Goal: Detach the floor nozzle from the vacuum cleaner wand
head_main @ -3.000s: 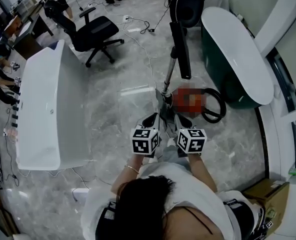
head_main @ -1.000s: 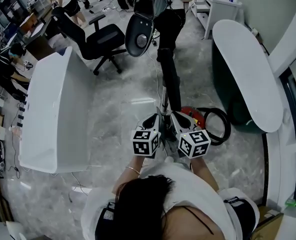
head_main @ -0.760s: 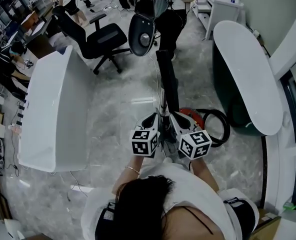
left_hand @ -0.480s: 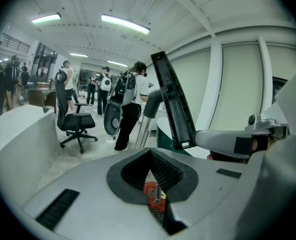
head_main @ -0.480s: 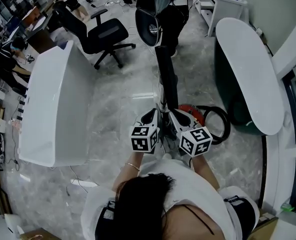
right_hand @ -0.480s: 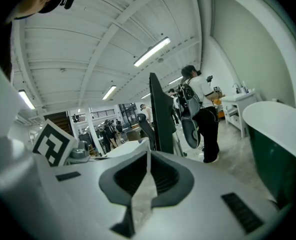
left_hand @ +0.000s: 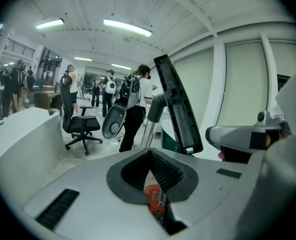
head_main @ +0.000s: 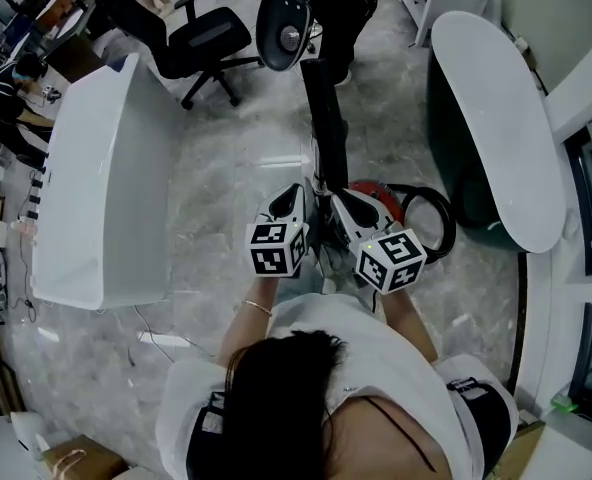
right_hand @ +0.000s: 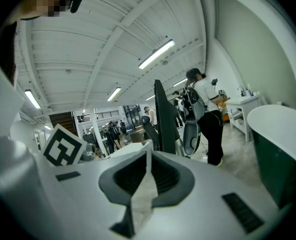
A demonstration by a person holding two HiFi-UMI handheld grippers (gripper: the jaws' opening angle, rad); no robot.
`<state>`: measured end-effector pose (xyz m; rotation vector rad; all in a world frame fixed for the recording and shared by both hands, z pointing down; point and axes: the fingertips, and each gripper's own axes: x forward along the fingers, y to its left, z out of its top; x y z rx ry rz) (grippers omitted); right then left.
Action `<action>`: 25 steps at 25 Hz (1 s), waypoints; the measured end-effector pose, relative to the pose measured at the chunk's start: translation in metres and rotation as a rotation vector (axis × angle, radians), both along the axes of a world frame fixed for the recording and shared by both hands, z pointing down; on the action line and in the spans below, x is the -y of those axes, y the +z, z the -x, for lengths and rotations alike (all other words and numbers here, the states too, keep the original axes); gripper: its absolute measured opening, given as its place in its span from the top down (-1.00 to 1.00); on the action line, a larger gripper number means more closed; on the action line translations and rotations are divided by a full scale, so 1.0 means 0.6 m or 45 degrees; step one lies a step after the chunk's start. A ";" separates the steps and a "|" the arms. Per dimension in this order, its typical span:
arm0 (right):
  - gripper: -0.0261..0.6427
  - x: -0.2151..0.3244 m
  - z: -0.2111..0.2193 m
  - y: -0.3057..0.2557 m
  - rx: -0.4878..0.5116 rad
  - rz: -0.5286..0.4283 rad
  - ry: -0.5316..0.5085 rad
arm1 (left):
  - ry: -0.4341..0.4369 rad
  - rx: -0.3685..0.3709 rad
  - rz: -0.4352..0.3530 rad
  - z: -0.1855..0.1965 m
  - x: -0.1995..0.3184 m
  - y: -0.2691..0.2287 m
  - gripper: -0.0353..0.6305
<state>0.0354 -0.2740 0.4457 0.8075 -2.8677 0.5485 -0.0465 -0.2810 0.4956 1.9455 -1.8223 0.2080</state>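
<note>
Holding the two grippers side by side ahead of your body, you have the left gripper and the right gripper both fully closed. Their pads are together and nothing is clamped between them.

In the left gripper view the jaws meet. Only the red canister on the floor shows through the notch behind the pads. In the right gripper view the jaws likewise meet, with floor visible through the slit.

The silver wand rises from just beyond and between the two gripper tips. The black floor nozzle sits at the wand's far end, clear of the floor and tilted. Its hollow underside shows in the left gripper view. Nozzle and wand are joined.

The black hose coils beside the canister, on your right. A person stands just past the nozzle.
</note>
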 end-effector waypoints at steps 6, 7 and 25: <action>0.60 -0.015 0.005 -0.021 0.045 0.004 -0.036 | -0.016 0.015 0.003 0.010 -0.015 -0.004 0.88; 0.59 -0.015 0.005 -0.024 0.047 0.003 -0.036 | -0.017 0.016 0.001 0.010 -0.016 -0.004 0.88; 0.29 0.039 -0.006 -0.024 -0.038 -0.080 0.117 | 0.041 0.020 -0.052 0.023 0.011 0.000 0.88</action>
